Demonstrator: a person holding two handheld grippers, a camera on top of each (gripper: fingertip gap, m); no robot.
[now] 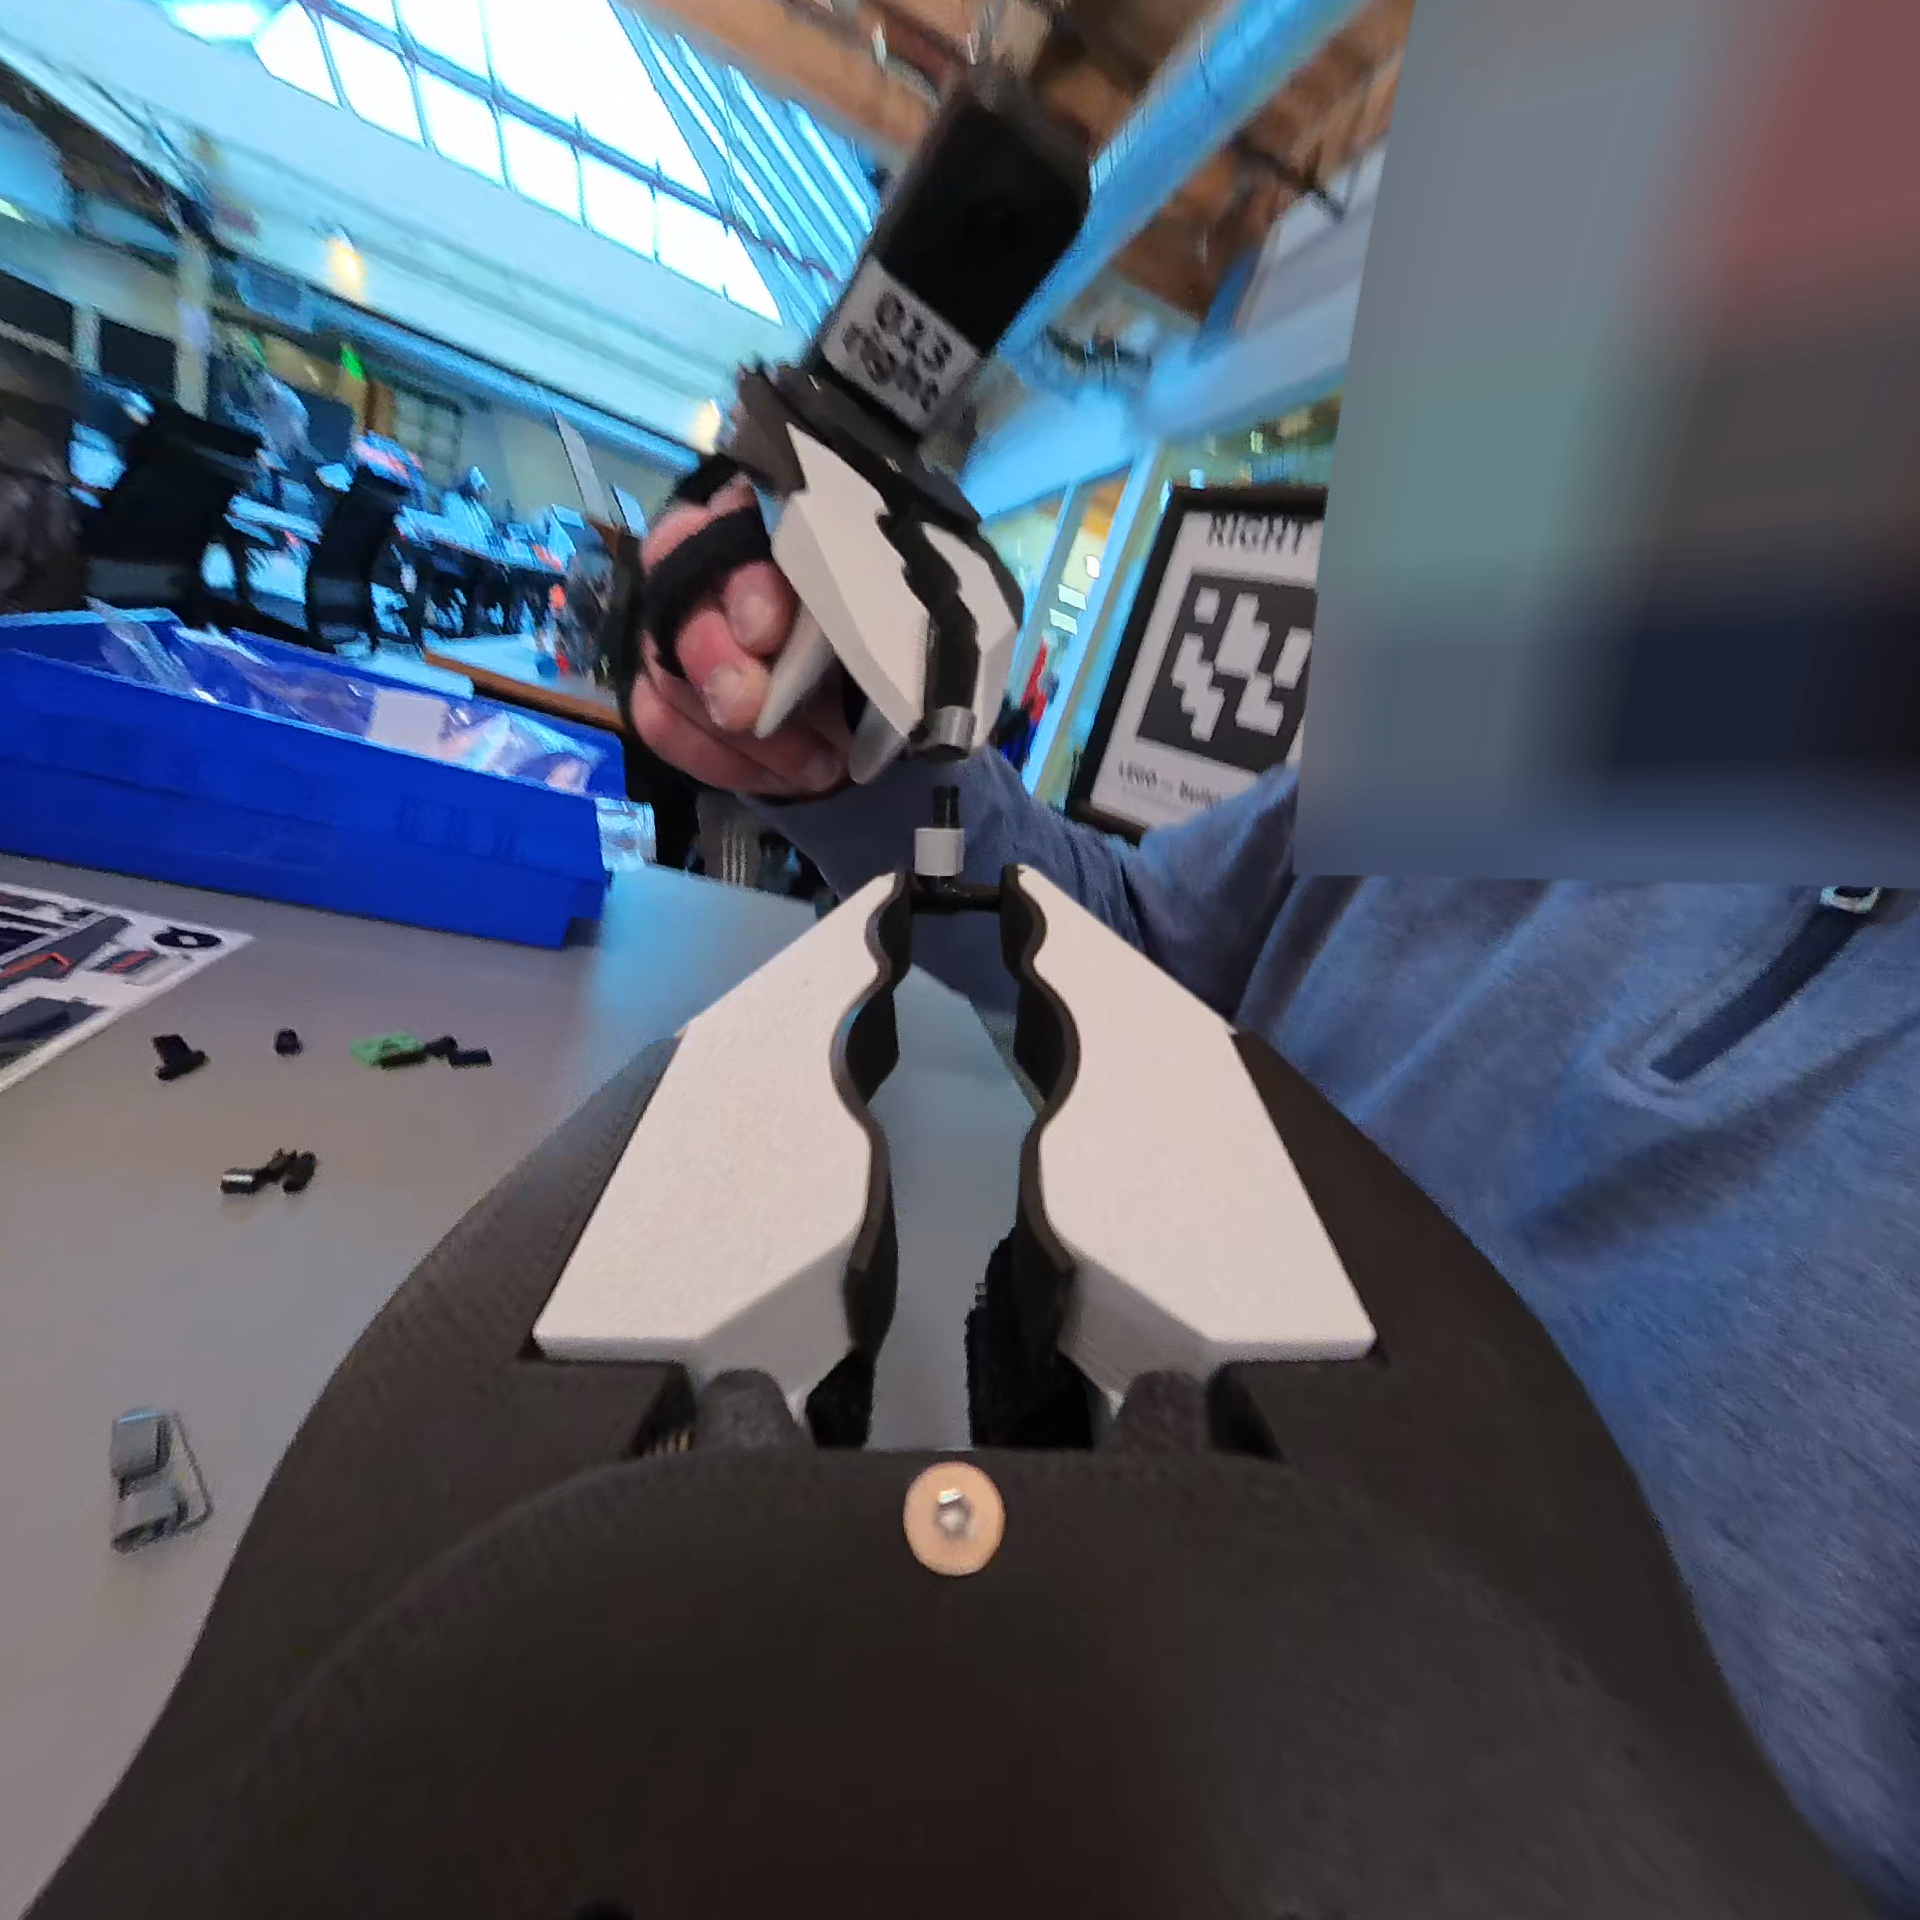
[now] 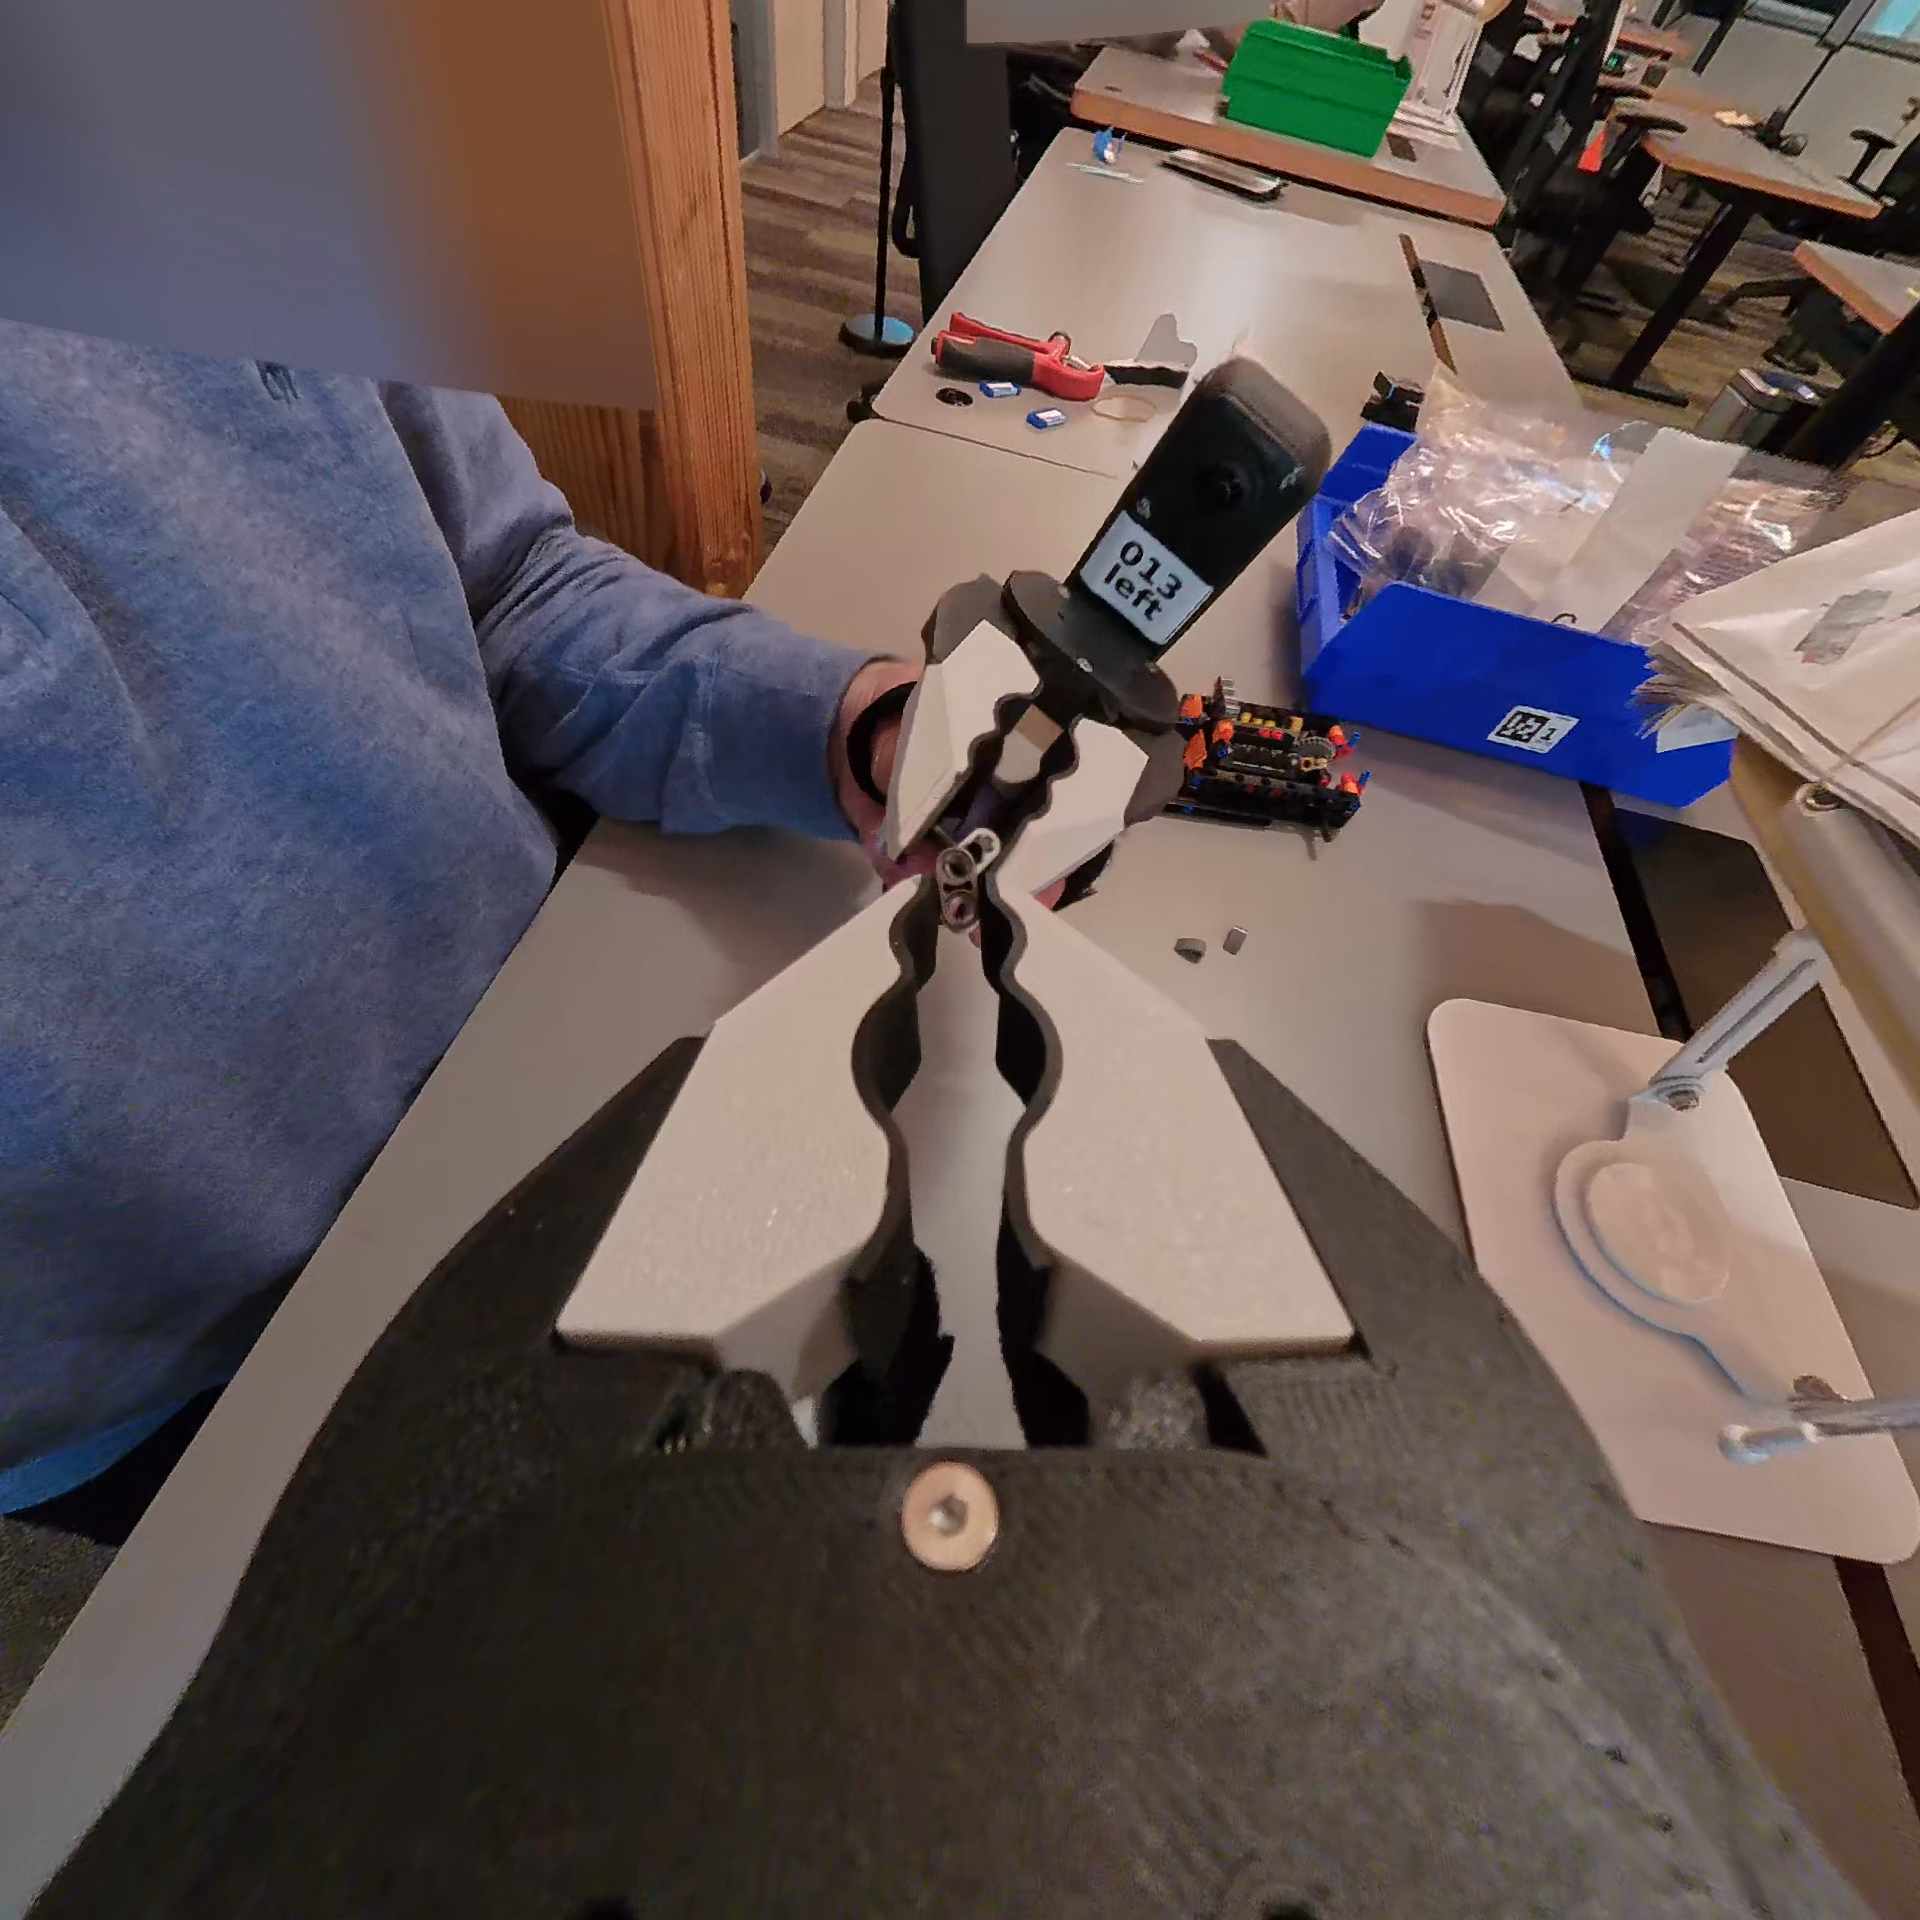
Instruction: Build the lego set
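My left gripper (image 1: 956, 885) is shut at its tips on a small black axle piece (image 1: 943, 802) that stands upright and carries a grey bush (image 1: 937, 849). My right gripper (image 1: 916, 740) comes down from above, shut on a second grey bush (image 1: 954, 727), a short gap over the axle's top. In the right wrist view, my right gripper (image 2: 958, 902) and the left gripper (image 2: 979, 840) meet tip to tip around small grey pieces (image 2: 961, 871). The contact between the parts is too small to make out there. Both are held in the air above the grey table (image 2: 1299, 987).
A part-built black model (image 2: 1273, 753) with orange pins lies behind the grippers. A blue bin (image 2: 1455, 665) holds bags. Loose black and green pieces (image 1: 416, 1049), grey pieces (image 1: 151, 1475) and an instruction sheet (image 1: 83, 956) lie left. A white stand base (image 2: 1662, 1247) is at right. A person's blue-sleeved body (image 2: 260, 831) is close. The grippers are tip to tip, or close to it.
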